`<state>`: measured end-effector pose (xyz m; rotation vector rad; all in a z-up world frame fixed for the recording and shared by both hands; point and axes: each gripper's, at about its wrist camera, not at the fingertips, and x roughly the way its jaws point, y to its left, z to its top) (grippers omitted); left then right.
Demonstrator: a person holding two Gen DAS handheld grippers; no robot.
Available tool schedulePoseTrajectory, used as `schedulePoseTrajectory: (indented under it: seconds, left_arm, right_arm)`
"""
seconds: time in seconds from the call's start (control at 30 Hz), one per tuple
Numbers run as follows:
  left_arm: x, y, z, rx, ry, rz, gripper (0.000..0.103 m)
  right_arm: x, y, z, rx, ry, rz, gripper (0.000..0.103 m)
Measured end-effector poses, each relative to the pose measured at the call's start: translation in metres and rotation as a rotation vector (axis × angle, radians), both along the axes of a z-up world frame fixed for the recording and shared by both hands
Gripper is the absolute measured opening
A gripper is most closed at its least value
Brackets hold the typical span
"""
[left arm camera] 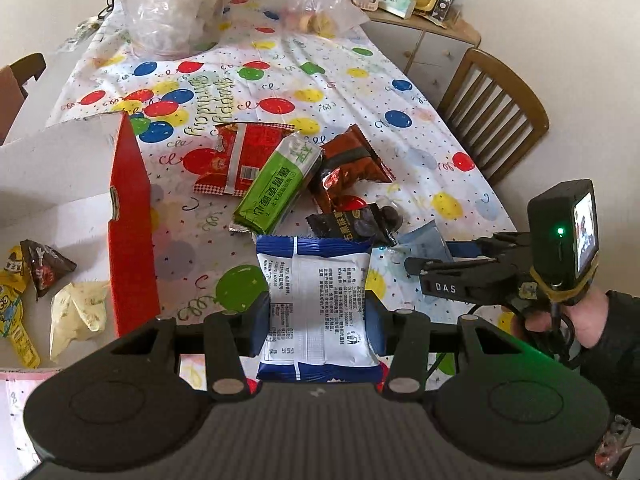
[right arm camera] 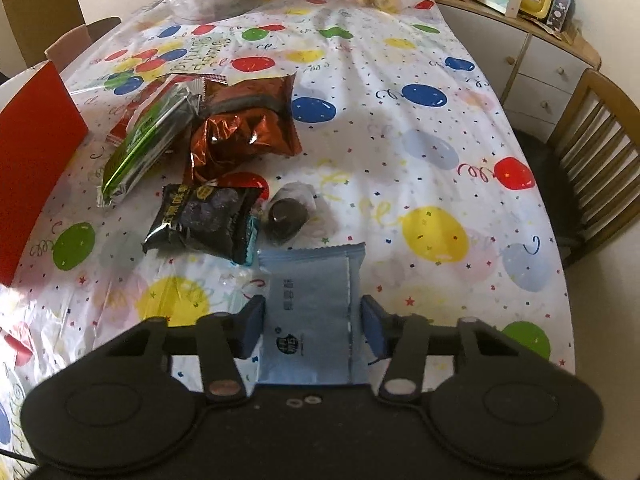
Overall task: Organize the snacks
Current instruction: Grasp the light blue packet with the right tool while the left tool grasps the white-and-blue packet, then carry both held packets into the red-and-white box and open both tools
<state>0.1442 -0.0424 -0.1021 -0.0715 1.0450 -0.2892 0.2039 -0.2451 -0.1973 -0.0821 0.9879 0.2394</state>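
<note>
Covering table: balloon-print cloth (right arm camera: pixel 400 128), wooden chair (right arm camera: pixel 596 152) beside.

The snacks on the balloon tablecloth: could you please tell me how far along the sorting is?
Early on. Done: three small snacks lie in the red-sided box. In hand: the left claw brackets a blue-and-white packet; the right claw straddles a light blue sachet, pads apart. Left: the red, green, brown and black packets and a dark round sweet.
</note>
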Motion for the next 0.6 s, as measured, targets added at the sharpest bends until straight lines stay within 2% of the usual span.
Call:
schedulePoseTrajectory:
  seconds: [0.23, 0.6]
  left_arm:
    - [-0.003, 0.010, 0.002, -0.009, -0.005, 0.001, 0.047]
    - [-0.009, 0.040, 0.023, 0.000, -0.053, 0.010, 0.047]
  right_arm:
    - [-0.014, 0.001, 0.020, 0.024, -0.021, -0.043, 0.047]
    - [-0.052, 0.034, 0.088, 0.142, -0.072, -0.009, 0.047]
